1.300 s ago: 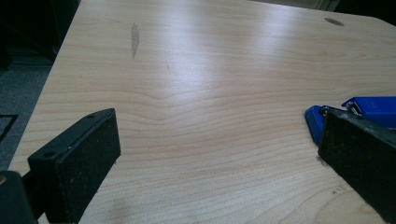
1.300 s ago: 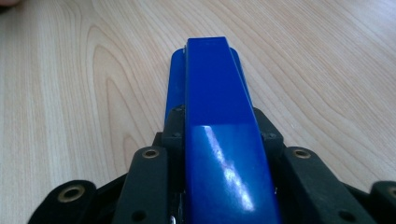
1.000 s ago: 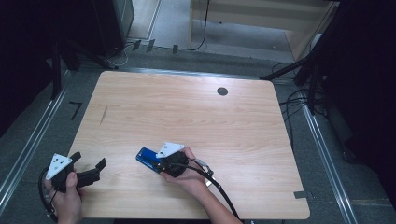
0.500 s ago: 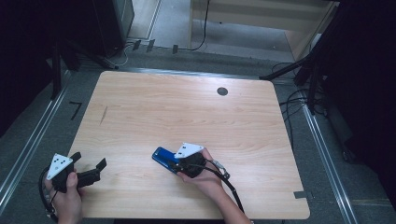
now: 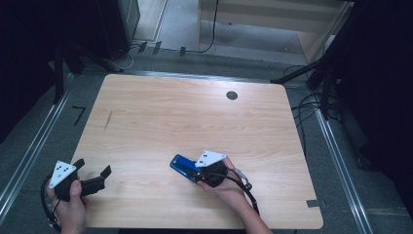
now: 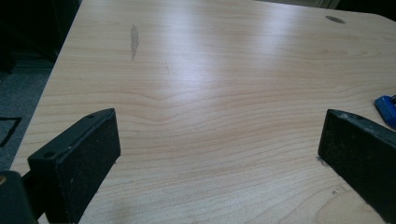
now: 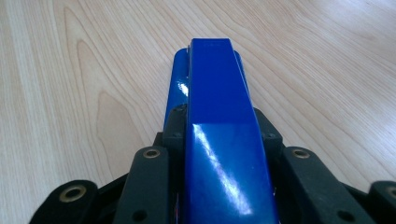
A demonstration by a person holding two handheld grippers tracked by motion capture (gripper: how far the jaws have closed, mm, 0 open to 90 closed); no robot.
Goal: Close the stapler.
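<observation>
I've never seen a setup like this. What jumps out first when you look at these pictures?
The bright blue stapler stands out at once: it is clamped in the right gripper, near the front middle of the pale wooden table. At the front left corner the left gripper has its black jaws spread wide with nothing between them. A small dark round hole marks the far side.

Glossy blue stapler (image 7: 219, 126), low over table
</observation>
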